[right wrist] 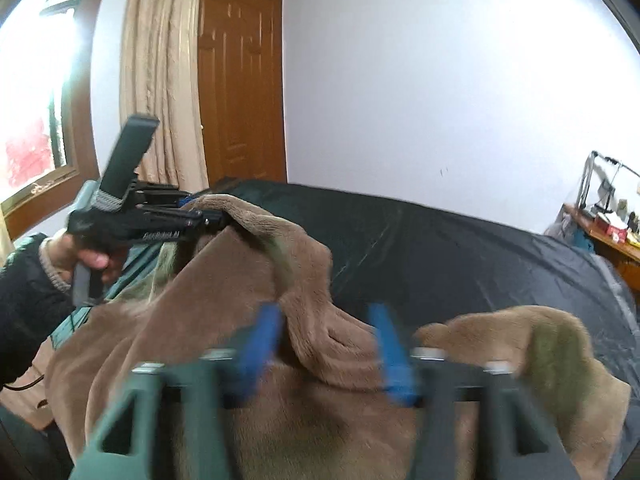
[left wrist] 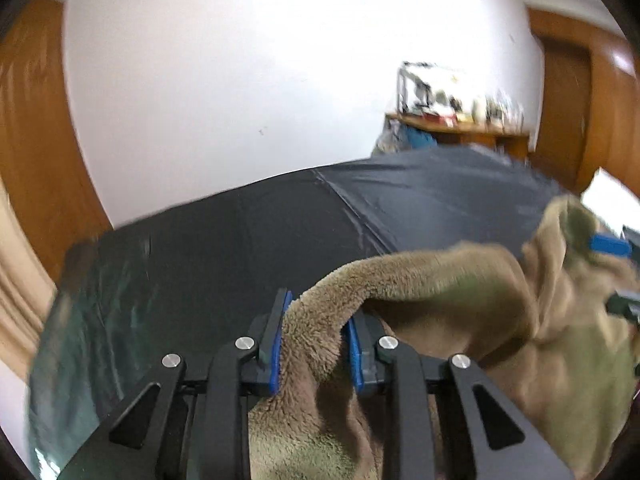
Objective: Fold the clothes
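Dark bedcover (left wrist: 224, 248) under left gripper (left wrist: 316, 344)-pinched fleece garment (left wrist: 440, 280).

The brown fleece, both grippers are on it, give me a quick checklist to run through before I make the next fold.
1. Left gripper grip: ok, fleece is pinched between its blue fingers.
2. Right gripper grip: cannot tell, its fingers stand apart around a bunch of cloth and the picture is blurred.
3. Brown fleece spread flat: not ok, it hangs bunched and draped between the grippers.
4. Dark bed cover free to lay the fleece on: ok, the part ahead is bare.
5. Fleece edges lined up: cannot tell, corners are hidden in the folds.
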Demonstrator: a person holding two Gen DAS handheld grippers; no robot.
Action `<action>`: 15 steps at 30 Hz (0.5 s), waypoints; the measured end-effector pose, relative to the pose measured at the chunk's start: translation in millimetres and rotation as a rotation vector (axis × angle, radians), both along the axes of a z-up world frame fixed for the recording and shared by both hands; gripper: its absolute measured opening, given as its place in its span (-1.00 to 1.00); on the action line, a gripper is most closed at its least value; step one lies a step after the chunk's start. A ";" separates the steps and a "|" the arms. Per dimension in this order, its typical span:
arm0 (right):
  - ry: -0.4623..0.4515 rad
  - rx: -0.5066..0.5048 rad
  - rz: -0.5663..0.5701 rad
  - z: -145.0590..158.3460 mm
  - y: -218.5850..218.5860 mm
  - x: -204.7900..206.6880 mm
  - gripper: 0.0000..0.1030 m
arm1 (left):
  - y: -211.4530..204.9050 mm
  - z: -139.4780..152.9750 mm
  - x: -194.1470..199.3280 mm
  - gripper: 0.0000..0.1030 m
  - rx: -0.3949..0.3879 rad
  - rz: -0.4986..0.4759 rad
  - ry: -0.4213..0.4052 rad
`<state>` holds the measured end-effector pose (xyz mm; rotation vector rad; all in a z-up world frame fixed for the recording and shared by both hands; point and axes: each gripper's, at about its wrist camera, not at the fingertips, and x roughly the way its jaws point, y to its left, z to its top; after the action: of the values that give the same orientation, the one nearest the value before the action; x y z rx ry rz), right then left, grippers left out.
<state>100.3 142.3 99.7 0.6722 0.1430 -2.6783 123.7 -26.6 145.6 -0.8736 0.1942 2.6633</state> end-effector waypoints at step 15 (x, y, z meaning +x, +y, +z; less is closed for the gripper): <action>-0.102 0.163 -0.227 8.3 131.3 -28.3 0.50 | -17.2 20.5 -3.6 -0.50 0.158 0.073 -0.004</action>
<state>72.0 273.6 108.0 0.9236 0.2754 -2.8622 120.1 -43.9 166.2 -0.8502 -0.0494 2.7001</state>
